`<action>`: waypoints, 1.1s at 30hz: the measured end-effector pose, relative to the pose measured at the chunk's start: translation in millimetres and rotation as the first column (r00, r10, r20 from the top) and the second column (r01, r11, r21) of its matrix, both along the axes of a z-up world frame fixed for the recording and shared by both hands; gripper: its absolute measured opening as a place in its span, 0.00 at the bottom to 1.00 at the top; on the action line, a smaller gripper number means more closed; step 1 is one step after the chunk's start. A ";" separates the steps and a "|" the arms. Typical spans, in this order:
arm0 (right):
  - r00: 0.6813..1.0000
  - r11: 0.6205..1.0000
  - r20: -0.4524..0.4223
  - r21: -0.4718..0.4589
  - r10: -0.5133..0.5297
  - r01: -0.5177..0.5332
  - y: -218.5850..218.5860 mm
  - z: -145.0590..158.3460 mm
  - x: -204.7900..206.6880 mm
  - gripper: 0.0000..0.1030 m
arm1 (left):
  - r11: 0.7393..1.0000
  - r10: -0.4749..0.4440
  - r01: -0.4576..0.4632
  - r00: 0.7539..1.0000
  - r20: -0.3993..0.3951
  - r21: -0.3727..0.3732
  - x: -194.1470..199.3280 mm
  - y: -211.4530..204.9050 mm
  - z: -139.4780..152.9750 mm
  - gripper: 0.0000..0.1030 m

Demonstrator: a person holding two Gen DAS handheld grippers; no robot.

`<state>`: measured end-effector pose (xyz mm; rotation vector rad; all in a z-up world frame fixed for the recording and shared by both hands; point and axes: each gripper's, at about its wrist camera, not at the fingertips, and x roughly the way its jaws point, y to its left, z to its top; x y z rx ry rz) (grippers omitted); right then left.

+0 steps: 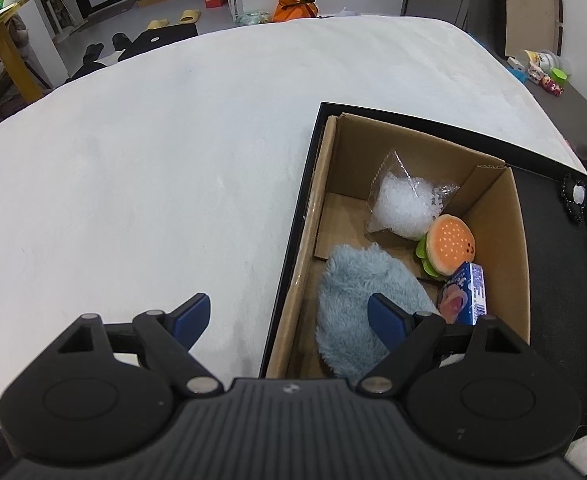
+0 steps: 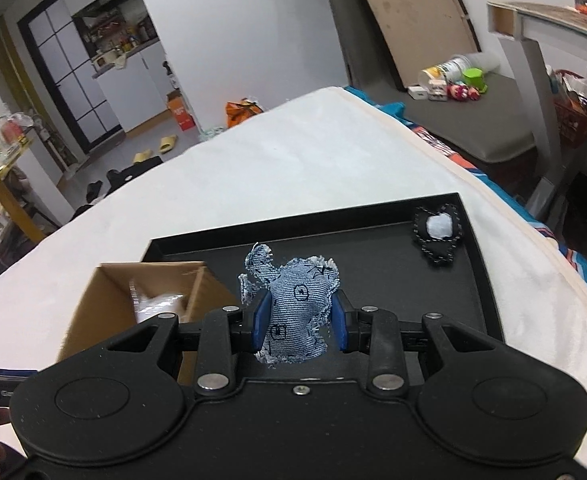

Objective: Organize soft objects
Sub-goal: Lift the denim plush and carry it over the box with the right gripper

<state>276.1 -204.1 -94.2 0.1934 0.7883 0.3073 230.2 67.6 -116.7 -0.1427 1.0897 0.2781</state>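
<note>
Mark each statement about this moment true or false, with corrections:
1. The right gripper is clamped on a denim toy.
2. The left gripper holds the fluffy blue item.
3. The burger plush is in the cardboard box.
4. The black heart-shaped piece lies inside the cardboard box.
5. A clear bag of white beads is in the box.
1. True: the right gripper pinches the denim toy.
2. False: the left gripper is open and empty; the fluffy blue item lies in the cardboard box.
3. True: burger plush.
4. False: the black heart-shaped piece lies on the black tray.
5. True: clear bag.
</note>
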 end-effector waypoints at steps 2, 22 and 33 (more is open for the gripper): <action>1.000 1.000 0.007 0.011 0.013 -0.013 4.8 4.0 -2.9 0.31 | 1.000 0.006 -0.006 1.000 0.012 -0.009 -3.0 2.1 2.4 0.82; 0.979 0.977 0.008 0.065 0.203 -0.203 66.9 25.6 -25.0 0.31 | 0.995 0.002 0.000 1.000 0.020 -0.099 -15.5 14.3 -3.8 0.46; 0.958 0.956 -0.033 0.080 0.286 -0.283 93.5 25.0 -35.0 0.31 | 0.990 -0.003 0.003 1.000 0.003 -0.140 -27.7 25.2 -10.6 0.19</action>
